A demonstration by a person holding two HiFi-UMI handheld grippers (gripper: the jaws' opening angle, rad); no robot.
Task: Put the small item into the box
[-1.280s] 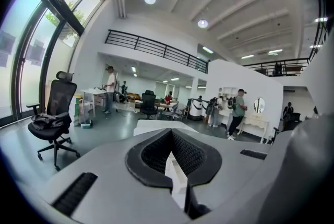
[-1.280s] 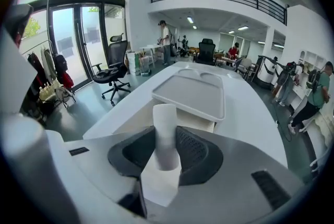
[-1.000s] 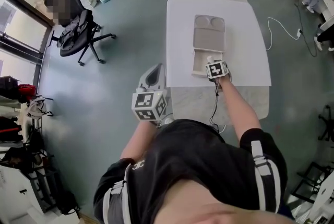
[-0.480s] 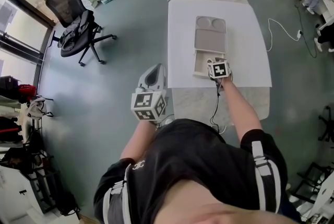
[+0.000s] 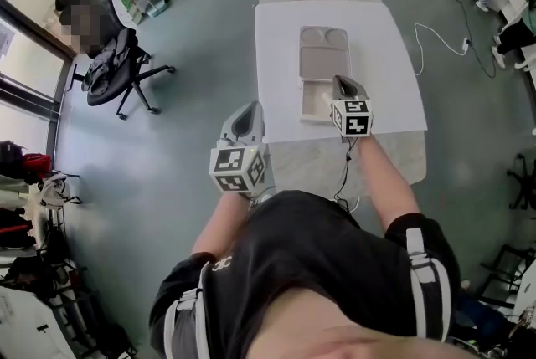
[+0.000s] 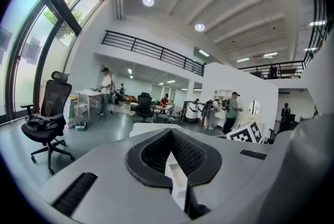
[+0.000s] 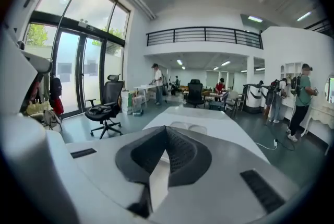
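A beige box (image 5: 325, 63) with two round hollows at its far end lies on the white mat (image 5: 276, 39); its shallow drawer (image 5: 314, 104) stands pulled out toward me. No small item shows in any view. My right gripper (image 5: 342, 84) hovers over the drawer's right side, jaws shut with nothing between them; in the right gripper view (image 7: 166, 129) it looks level across the box (image 7: 183, 126). My left gripper (image 5: 248, 108) is held off the table's left edge over the floor, shut and empty, and in the left gripper view (image 6: 170, 132) it points out into the room.
The table (image 5: 394, 156) ends just in front of me. A black office chair (image 5: 117, 64) stands on the floor at the left. A white cable (image 5: 435, 35) runs off the table's right side. Several people stand far off in the hall.
My right gripper has risen from the drawer and tipped level, so its jaws now show above the box. The left gripper has stayed where it was.
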